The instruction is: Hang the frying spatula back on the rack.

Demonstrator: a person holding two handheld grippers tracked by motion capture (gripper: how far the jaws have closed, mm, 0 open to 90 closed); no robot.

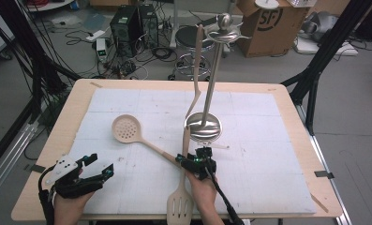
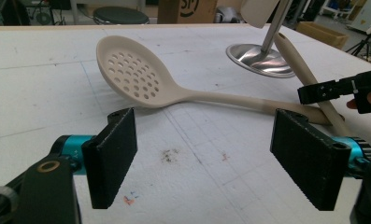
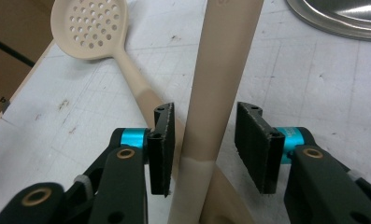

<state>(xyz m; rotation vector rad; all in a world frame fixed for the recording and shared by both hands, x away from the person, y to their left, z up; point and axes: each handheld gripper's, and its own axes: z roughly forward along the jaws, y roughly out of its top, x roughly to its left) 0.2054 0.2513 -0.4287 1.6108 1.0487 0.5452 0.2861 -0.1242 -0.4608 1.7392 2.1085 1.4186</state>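
A beige slotted spatula (image 1: pixel 180 206) lies on the white mat, its head near the front edge and its handle (image 3: pixel 220 60) pointing toward the metal stand. My right gripper (image 1: pixel 193 157) straddles that handle with its jaws (image 3: pixel 204 140) open; a thin gap shows on each side of the handle. A beige skimmer spoon (image 1: pixel 126 128) lies to the left, and its handle (image 2: pixel 230 99) runs diagonally to cross the spatula's handle at the right gripper. My left gripper (image 1: pixel 101 164) rests at the front left, jaws (image 2: pixel 204 158) wide open with nothing between them.
A steel utensil stand (image 1: pixel 203 125) with a round base and tall pole rises just beyond the right gripper, and a beige utensil (image 1: pixel 197 70) hangs from its top. The white mat (image 1: pixel 268 140) covers most of the wooden table.
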